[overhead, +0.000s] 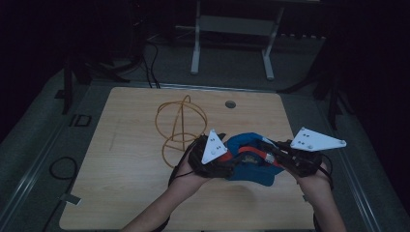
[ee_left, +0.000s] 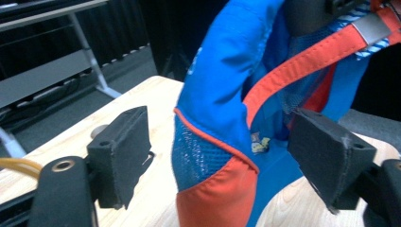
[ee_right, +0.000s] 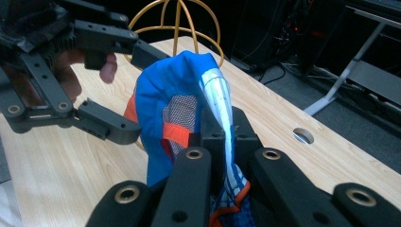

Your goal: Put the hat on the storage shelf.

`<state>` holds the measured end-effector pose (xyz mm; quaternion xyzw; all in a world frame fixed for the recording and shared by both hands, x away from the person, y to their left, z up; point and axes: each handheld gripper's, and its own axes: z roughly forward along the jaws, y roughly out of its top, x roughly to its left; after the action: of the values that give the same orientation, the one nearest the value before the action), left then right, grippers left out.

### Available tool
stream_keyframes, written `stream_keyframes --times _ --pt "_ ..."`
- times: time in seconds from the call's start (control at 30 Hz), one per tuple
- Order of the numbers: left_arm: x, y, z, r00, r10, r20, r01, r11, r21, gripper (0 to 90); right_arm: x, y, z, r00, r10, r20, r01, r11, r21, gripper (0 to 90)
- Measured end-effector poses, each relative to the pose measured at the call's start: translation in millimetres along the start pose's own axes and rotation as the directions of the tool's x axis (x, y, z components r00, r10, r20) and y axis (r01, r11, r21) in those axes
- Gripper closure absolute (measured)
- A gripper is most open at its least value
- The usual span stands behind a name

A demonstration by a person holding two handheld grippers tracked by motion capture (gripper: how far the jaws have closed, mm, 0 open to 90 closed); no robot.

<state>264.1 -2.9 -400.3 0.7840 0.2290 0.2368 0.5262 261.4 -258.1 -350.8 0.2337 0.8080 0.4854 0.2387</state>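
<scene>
- Right tongs (ee_right: 222, 137): clenched on a fold of the bag (overhead: 251, 162), pinching its pale striped edge between my jaws and holding the fabric up off the table (overhead: 121, 193).
- Left tongs (ee_left: 217, 161): released. My jaws stand one on each side of the bag's blue and orange side, with a gap showing at each pad, so nothing is gripped there yet.
- Bag: a blue fabric pouch with orange trim and mesh panels, hanging between my two tongs above the near middle of the table, bunched rather than spread.
- Wire frame (overhead: 180, 126): a yellow stand of loops, upright on the table just behind my left tongs.
- Hole (overhead: 230, 104): a round port in the table top near the far edge, well apart from the work.
- Risk, as I judge it: the whole bag hangs from one thin pinch, so a tug could slide the edge out of my right tongs.
- Risk, as I judge it: my left tongs may close on loose mesh alone, or my left hand may swing back and knock the frame over.
</scene>
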Motion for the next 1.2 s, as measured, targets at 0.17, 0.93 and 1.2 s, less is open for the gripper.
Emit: stream_keyframes --times 0.17,0.93,1.2 --pt "-4.0 1.1 3.0 0.9997 0.001 0.026 0.0 0.9998 -0.018 43.0 0.8 0.3 0.1 1.0 -0.001 0.001 0.001 1.0 0.002 88.1" --pt "-2.6 9.8 3.2 0.9999 0.013 -0.002 -0.014 0.9993 -0.035 87.2 15.8 -11.7 -6.8 0.999 0.02 -0.039 -0.021 1.0 -0.021 86.5" --pt "8.6 11.7 -7.9 0.9995 0.015 0.028 -0.012 0.9962 -0.087 87.2 23.9 -13.5 -22.0 0.9979 0.005 -0.065 -0.008 0.999 -0.049 72.3"
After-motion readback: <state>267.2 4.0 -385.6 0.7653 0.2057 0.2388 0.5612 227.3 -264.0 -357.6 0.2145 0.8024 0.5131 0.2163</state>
